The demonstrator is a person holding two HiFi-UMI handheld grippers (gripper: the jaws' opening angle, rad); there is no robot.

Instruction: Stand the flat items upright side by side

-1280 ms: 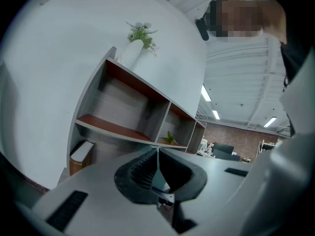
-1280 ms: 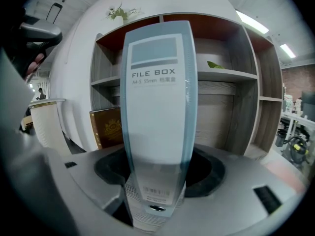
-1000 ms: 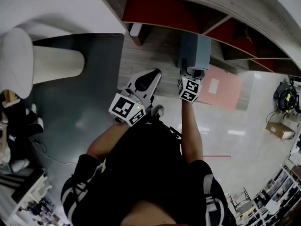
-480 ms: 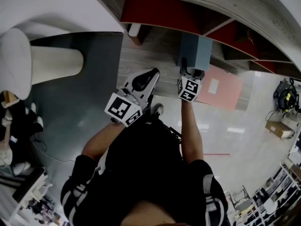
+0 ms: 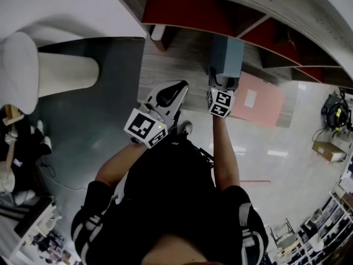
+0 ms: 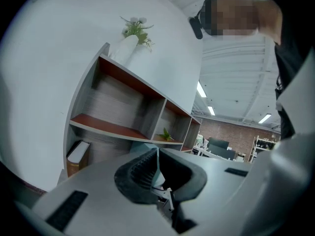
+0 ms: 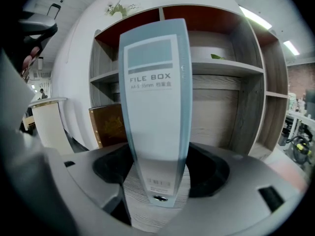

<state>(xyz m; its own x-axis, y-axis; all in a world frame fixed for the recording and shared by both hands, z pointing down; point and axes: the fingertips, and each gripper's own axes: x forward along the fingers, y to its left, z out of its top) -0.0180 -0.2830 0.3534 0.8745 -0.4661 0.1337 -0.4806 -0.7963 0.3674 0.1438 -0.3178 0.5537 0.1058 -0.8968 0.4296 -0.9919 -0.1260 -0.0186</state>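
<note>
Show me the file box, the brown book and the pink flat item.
file box [image 7: 154,107]: right gripper view, spine.
brown book [image 7: 107,126]: right gripper view, cover.
pink flat item [image 5: 266,108]: head view, top face.

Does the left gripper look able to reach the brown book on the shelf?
Probably yes: bare shelf lies between the left gripper and the brown book, though its shut jaws must open first.

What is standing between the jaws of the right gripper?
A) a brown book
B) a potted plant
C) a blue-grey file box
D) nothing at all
C: the right gripper view shows the file box, labelled as such, standing upright between the jaws of the right gripper. The jaws have just been opening and seem to stand clear of its sides.
</note>
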